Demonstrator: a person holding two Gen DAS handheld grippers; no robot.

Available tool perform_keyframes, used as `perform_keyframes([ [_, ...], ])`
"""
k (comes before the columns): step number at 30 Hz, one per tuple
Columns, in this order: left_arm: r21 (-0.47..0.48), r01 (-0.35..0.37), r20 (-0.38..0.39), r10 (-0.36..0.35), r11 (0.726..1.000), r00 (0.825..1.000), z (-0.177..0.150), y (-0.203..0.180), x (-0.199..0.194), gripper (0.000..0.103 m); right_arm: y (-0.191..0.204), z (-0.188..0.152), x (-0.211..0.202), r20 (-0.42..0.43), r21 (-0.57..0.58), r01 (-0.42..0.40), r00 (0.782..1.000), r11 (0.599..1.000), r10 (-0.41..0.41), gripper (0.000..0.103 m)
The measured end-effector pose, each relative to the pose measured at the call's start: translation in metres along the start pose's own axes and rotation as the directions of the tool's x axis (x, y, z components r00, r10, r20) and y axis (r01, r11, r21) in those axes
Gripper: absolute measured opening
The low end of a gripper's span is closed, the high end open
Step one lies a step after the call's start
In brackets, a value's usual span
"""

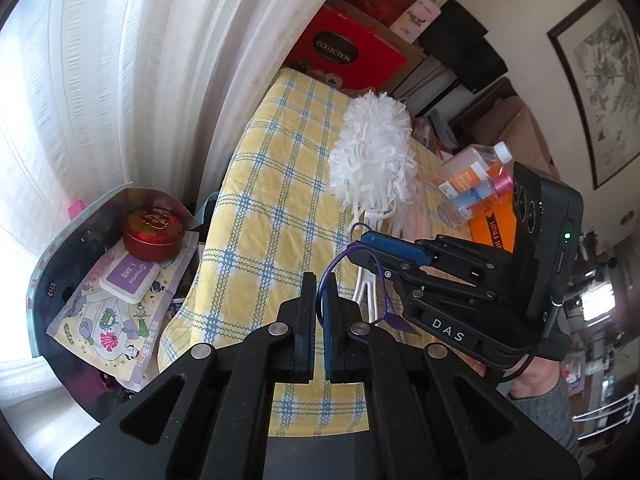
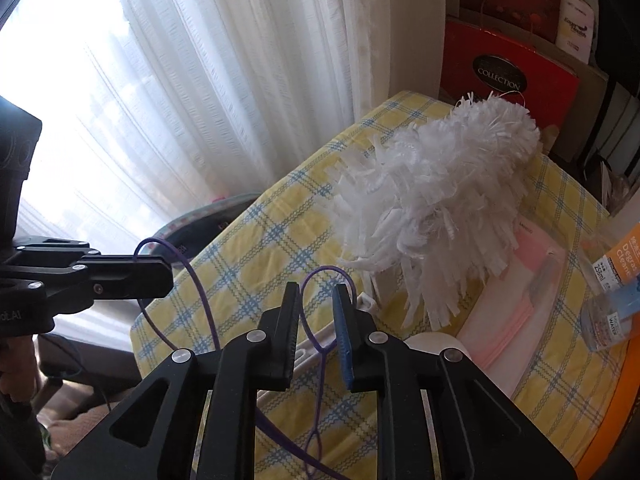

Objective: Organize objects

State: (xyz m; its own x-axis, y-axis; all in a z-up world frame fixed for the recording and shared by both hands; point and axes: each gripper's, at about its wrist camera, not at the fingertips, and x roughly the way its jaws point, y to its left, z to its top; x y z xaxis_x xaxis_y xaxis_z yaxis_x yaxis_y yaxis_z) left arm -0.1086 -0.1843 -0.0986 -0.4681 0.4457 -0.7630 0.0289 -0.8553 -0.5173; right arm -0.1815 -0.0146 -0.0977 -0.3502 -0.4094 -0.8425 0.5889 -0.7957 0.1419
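Both my grippers hold one purple cord (image 2: 208, 320): left gripper (image 1: 319, 312) pinching it, right gripper (image 2: 318, 322) looser, keeping it untangled.

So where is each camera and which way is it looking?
Left wrist: rides the left gripper, faces along the checked cloth toward the duster; shows the right gripper and a hand.
Right wrist: rides the right gripper, faces the duster and curtain; the left gripper shows at left.
Both share the duster, cloth, purple cord and red box.
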Motion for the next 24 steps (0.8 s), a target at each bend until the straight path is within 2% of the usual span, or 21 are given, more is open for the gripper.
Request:
perform_keyframes([
  [4,-0.003,0.004,-0.004,-0.004,1.0,1.0,-0.001,0.003,0.002,0.002,-0.003,0.0,-0.001,-0.002,-0.021,0.002,1.0,1.0,-0.002,0.031],
  [10,-0.009,0.01,-0.009,-0.01,1.0,1.0,-0.002,0.004,0.006,0.002,0.006,0.009,0.006,-0.014,-0.055,0.006,1.0,0.998,-0.007,0.031],
  [12,-0.009,0.01,-0.01,-0.01,1.0,1.0,-0.002,0.003,0.007,0.003,0.008,0.009,0.012,-0.027,-0.057,0.007,1.0,0.998,-0.008,0.027],
  [14,-0.012,0.009,-0.011,-0.01,1.0,1.0,-0.002,0.005,0.007,0.003,0.007,0.01,0.018,-0.039,-0.047,0.003,0.999,0.999,-0.005,0.018],
  [18,-0.02,0.011,-0.01,-0.011,1.0,1.0,-0.003,0.008,0.007,0.003,0.001,0.014,0.017,-0.013,0.014,-0.037,0.999,0.999,0.037,0.009],
  [21,-0.022,0.015,-0.007,-0.016,1.0,1.0,-0.002,0.008,0.006,0.003,-0.008,0.013,0.01,0.049,0.074,-0.125,0.991,0.989,0.122,0.006],
  [24,-0.021,0.02,-0.003,-0.02,1.0,1.0,-0.001,0.007,0.005,0.003,-0.012,0.007,-0.002,0.144,0.089,-0.199,0.972,0.976,0.186,0.004],
])
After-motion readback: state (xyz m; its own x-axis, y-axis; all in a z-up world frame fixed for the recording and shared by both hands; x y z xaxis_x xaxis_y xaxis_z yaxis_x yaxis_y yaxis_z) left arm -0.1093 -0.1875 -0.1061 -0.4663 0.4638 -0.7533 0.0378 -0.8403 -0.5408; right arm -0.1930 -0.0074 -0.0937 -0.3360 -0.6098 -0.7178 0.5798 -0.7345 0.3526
